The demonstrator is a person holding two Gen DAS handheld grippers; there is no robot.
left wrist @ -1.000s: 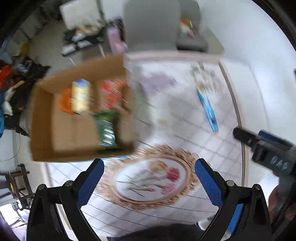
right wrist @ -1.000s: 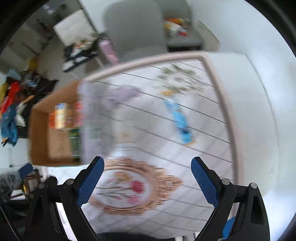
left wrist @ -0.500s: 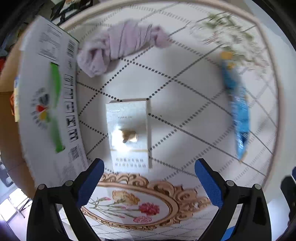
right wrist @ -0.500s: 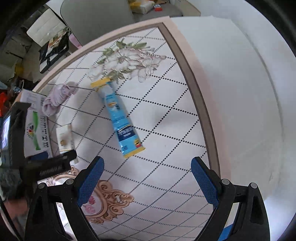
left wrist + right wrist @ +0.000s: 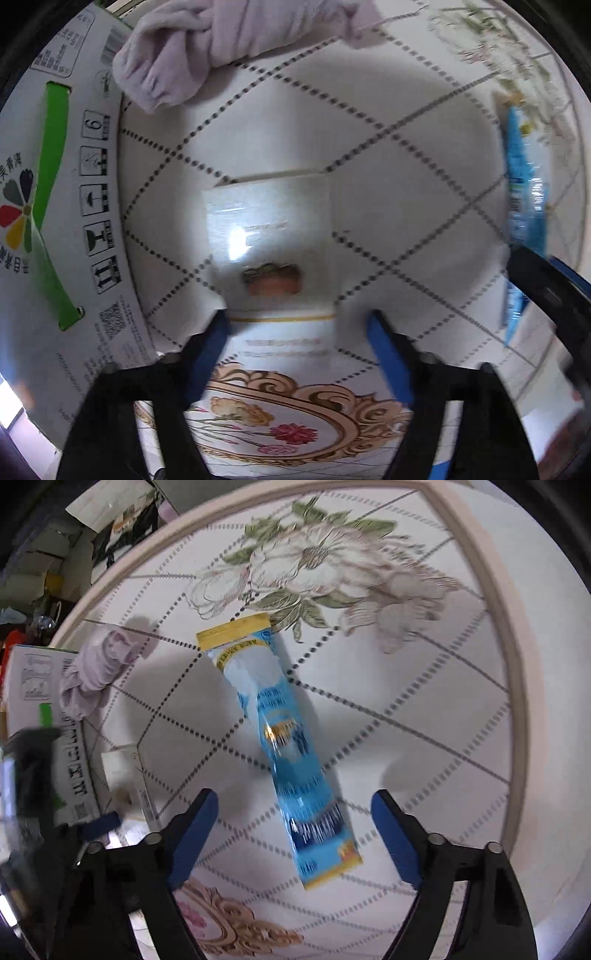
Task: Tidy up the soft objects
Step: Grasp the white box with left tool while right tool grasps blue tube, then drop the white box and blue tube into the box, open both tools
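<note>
Blue pouch (image 5: 291, 760) lengthwise between spread right tongs (image 5: 295, 816) | left tongs (image 5: 299, 332) spread astride white packet (image 5: 273, 258)

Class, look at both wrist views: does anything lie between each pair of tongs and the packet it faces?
Nothing visible does. The left tongs already straddle the white packet; the right tongs open straight onto the blue packet.

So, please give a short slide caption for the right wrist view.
Open right gripper above a blue packet on the patterned table.
</note>
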